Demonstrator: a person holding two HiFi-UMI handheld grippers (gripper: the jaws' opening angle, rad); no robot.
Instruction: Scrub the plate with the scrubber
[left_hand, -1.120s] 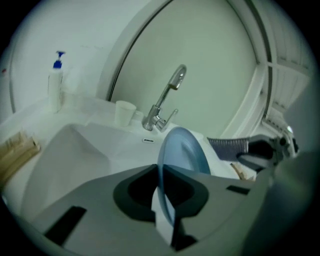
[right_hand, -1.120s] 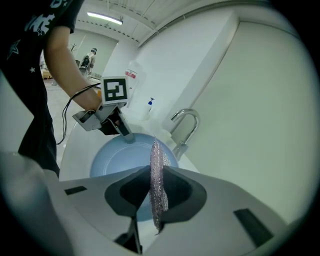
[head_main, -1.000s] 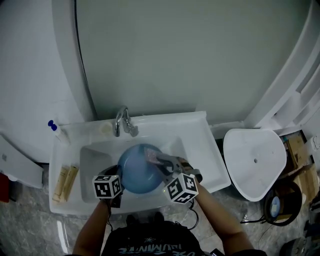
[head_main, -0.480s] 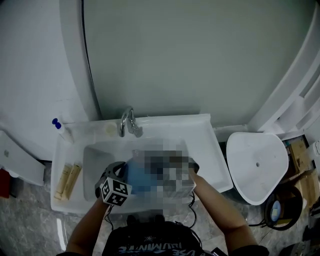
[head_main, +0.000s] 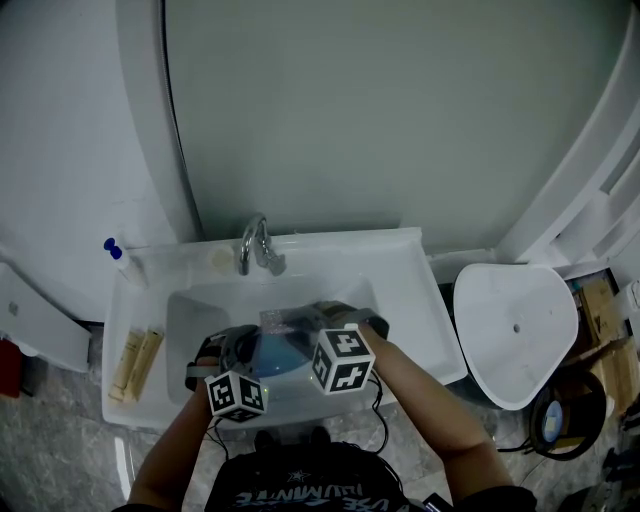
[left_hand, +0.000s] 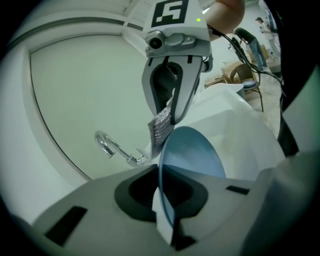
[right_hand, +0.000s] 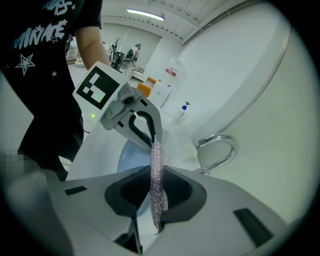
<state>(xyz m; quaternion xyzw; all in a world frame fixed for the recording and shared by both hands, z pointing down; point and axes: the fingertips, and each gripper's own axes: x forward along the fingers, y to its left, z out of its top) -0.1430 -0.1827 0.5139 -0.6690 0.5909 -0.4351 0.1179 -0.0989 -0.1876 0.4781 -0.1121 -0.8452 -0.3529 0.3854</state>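
Note:
My left gripper (head_main: 243, 348) is shut on the rim of the blue plate (head_main: 274, 352), which it holds tilted on edge over the white sink (head_main: 400, 300). From the left gripper view the plate (left_hand: 194, 150) runs edge-on out of the jaws of the left gripper (left_hand: 161, 186). In my right gripper (head_main: 303, 321), shut, hangs a silvery pink mesh scrubber (head_main: 279, 320), right at the plate's upper rim. The scrubber (right_hand: 157, 187) dangles between the pads of the right gripper (right_hand: 156, 192), and the plate (right_hand: 131, 154) shows just behind it. I cannot tell whether scrubber and plate touch.
A chrome faucet (head_main: 256, 246) stands at the sink's back edge. Two tubes (head_main: 135, 360) lie on the left rim, and a blue-capped bottle (head_main: 116, 251) stands at the back left corner. A white lidded bin (head_main: 515, 330) sits right of the sink.
The plate went from lying face up to standing on edge as the left gripper rolled and rose. The right gripper, with the scrubber, moved left to the plate's upper rim.

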